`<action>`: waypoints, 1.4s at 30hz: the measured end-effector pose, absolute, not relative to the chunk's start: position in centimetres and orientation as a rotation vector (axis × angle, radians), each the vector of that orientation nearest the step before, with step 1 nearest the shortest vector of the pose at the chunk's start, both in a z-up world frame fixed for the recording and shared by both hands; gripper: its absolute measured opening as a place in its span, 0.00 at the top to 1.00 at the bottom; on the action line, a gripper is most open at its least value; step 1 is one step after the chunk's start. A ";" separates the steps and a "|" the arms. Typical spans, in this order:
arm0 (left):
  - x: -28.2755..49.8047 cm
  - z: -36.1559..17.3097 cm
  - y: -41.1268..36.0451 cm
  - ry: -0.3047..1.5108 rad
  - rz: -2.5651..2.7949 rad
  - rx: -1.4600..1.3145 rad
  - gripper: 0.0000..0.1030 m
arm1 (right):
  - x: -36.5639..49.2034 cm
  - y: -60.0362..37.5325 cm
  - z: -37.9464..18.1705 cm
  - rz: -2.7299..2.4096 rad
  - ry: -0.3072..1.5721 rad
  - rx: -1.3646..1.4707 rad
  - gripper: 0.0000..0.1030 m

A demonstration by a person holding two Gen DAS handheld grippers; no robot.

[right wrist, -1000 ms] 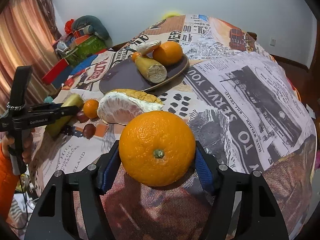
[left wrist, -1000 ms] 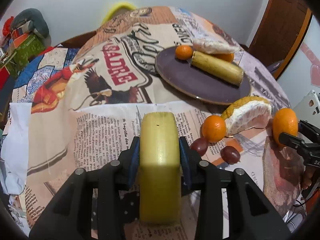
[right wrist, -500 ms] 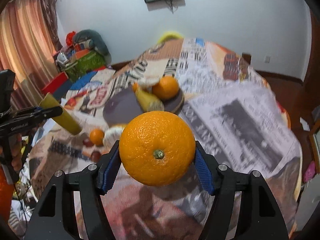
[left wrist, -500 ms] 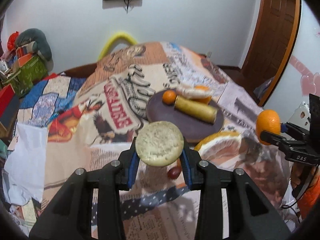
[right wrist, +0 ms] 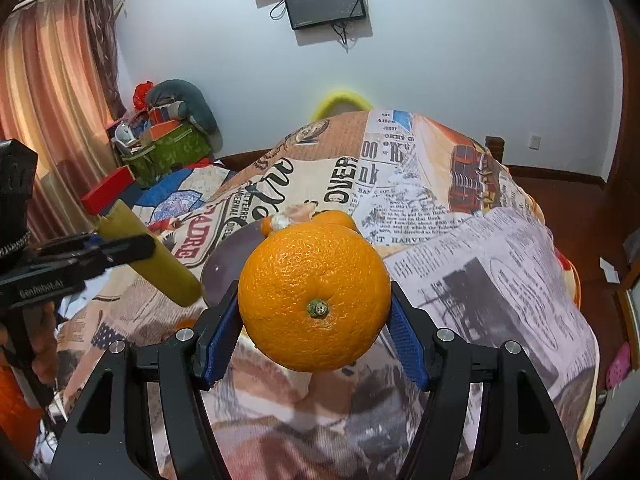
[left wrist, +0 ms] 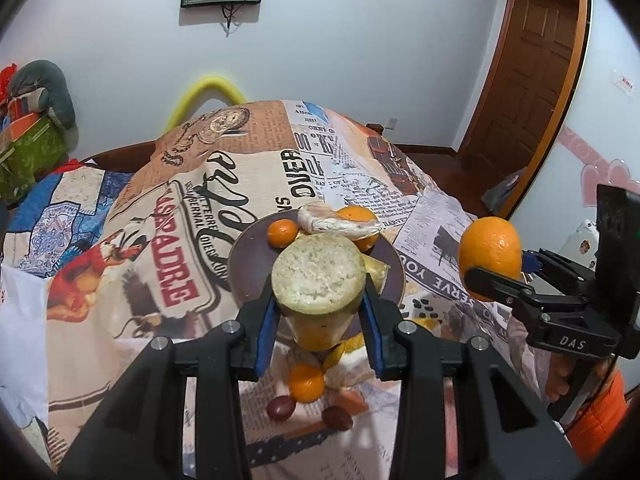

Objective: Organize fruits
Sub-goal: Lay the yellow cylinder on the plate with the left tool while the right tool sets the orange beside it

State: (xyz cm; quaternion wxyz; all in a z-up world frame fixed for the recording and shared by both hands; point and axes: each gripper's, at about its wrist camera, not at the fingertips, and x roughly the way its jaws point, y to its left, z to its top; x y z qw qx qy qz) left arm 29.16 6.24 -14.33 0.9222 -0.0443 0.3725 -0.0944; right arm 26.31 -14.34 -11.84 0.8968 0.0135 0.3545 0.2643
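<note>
My left gripper (left wrist: 319,312) is shut on a yellow-green sugarcane piece (left wrist: 318,276), held high above the table with its cut end facing the camera. My right gripper (right wrist: 315,320) is shut on a large orange (right wrist: 315,296), also lifted; it shows at the right of the left wrist view (left wrist: 490,258). The dark purple plate (left wrist: 250,268) beyond holds a small tangerine (left wrist: 283,233), an orange, a peeled citrus segment (left wrist: 336,222) and another cane piece. Below my left gripper lie a tangerine (left wrist: 306,382), a pomelo piece and two dark grapes (left wrist: 281,407).
The table is covered with a newspaper-print cloth (left wrist: 192,208). A yellow chair back (left wrist: 204,90) stands behind it. Bags and boxes (right wrist: 168,140) are piled at the left, a wooden door (left wrist: 528,72) at the right, and a screen (right wrist: 324,0) hangs on the wall.
Both grippers have risen from the table with their fruit. The sugarcane piece has tipped up so its cut end faces the camera, and both now hover nearer the plate.
</note>
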 end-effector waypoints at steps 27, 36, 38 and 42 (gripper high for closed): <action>37.1 -18.4 6.8 0.864 -0.195 -0.228 0.63 | 30.1 -11.2 -12.9 0.626 0.735 -0.040 0.37; 37.8 -20.0 7.6 0.930 -0.162 -0.226 0.47 | 30.4 -10.9 -13.4 0.642 0.750 -0.043 0.37; 37.6 -20.2 7.7 0.938 -0.176 -0.239 0.47 | 30.4 -10.7 -13.5 0.647 0.753 -0.044 0.37; 37.2 -20.0 7.6 0.931 -0.171 -0.209 0.47 | 30.4 -10.3 -13.8 0.659 0.763 -0.055 0.37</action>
